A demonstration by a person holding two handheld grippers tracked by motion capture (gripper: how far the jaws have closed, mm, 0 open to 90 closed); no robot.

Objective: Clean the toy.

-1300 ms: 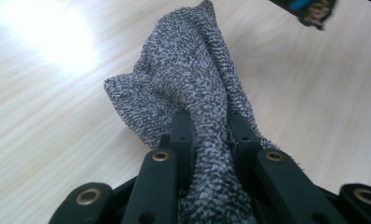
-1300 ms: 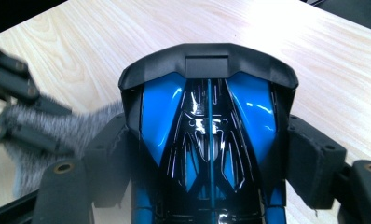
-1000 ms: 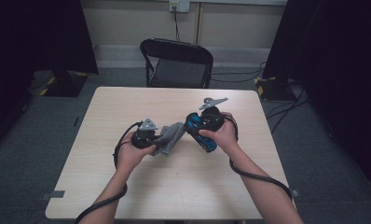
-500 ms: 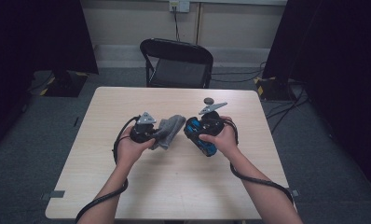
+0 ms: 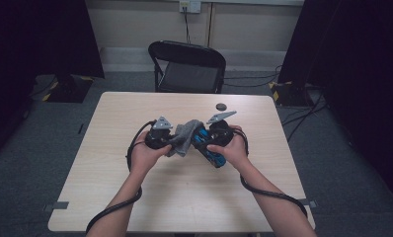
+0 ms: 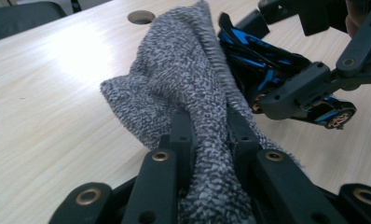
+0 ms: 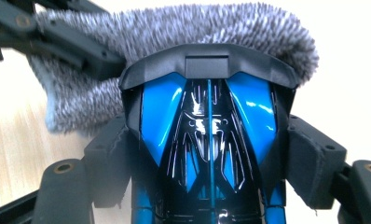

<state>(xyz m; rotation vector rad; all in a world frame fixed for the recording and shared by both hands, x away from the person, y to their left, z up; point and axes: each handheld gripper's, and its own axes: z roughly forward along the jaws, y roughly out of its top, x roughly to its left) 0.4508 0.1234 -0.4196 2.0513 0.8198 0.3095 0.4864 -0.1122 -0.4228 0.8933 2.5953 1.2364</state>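
Speckled grey cloth (image 6: 183, 88), glossy blue-and-black toy car (image 7: 207, 135).

Pale wooden table (image 5: 184, 197), small dark disc (image 5: 220, 106)

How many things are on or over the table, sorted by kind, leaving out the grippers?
Grey knitted cloth: 1
Blue and black toy car: 1
Small dark round disc on the table: 1
Total: 3
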